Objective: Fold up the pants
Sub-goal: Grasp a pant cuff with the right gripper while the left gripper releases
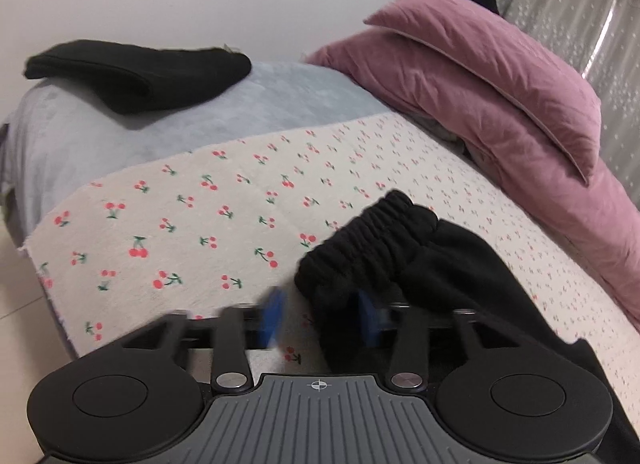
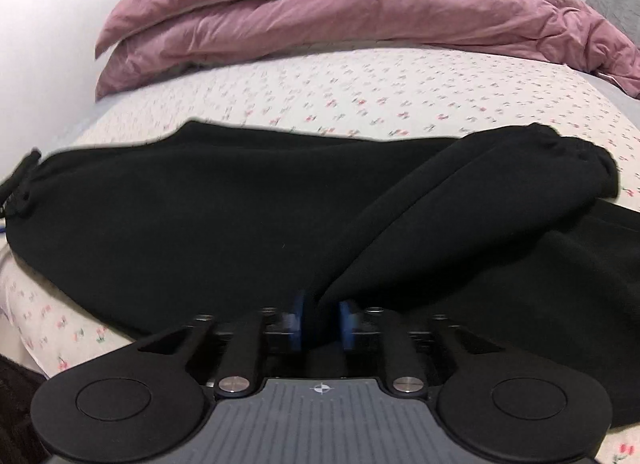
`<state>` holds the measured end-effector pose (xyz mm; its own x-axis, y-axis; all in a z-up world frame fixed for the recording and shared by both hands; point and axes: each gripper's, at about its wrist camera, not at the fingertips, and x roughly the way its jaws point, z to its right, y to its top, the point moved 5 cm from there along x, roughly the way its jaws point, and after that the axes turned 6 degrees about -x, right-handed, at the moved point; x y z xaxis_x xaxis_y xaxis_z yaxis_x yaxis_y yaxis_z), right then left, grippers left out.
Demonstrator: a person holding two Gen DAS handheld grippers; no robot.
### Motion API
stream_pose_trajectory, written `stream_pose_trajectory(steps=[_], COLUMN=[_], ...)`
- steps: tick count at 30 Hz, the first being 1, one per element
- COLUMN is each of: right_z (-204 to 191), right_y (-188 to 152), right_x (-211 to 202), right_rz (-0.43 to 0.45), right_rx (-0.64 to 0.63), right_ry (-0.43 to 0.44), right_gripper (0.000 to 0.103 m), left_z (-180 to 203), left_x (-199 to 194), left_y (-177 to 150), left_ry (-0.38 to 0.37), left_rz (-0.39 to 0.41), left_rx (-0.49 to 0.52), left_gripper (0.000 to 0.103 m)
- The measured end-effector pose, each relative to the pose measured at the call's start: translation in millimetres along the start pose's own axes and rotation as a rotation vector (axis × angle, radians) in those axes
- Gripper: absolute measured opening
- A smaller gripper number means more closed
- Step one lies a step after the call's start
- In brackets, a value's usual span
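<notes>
Clearly 1 pants (image 2: 200, 215), 2 hand-held grippers: left (image 1: 322, 318) parted, fabric between; right (image 2: 322, 322) likewise.

Soft, even indoor light; strong fisheye bend in both views

The curtain (image 1: 580, 15) at far right glows brightest; shadows stay faint; the black pants (image 2: 240, 215) lose nearly all fold detail; the cherry-print sheet (image 1: 200, 223) is sharp in the left view, smeared in the right; blue pads (image 1: 274, 314) of the left tongs are motion-blurred; frame corners darken and curve.
</notes>
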<state>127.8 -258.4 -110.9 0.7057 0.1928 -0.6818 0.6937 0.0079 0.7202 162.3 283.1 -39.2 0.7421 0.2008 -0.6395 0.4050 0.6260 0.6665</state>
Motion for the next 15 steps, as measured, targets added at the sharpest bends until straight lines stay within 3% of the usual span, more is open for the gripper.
stream_pose_trajectory(steps=[4, 9, 12, 15], right_z=[30, 62, 72, 86], right_y=[15, 36, 57, 71], right_x=[-22, -24, -9, 8], right_rz=[0.080, 0.109, 0.119, 0.117], right_rx=[0.086, 0.162, 0.156, 0.154], right_ry=[-0.039, -0.098, -0.138, -0.186], right_gripper=[0.062, 0.064, 0.064, 0.063], left_z=[9, 45, 77, 114], left_x=[-13, -32, -40, -42], left_y=[7, 7, -3, -23], left_ry=[0.058, 0.108, 0.040, -0.088], left_rz=[0.079, 0.175, 0.168, 0.092], left_rx=[0.059, 0.182, 0.249, 0.308], left_gripper=[0.064, 0.078, 0.080, 0.085])
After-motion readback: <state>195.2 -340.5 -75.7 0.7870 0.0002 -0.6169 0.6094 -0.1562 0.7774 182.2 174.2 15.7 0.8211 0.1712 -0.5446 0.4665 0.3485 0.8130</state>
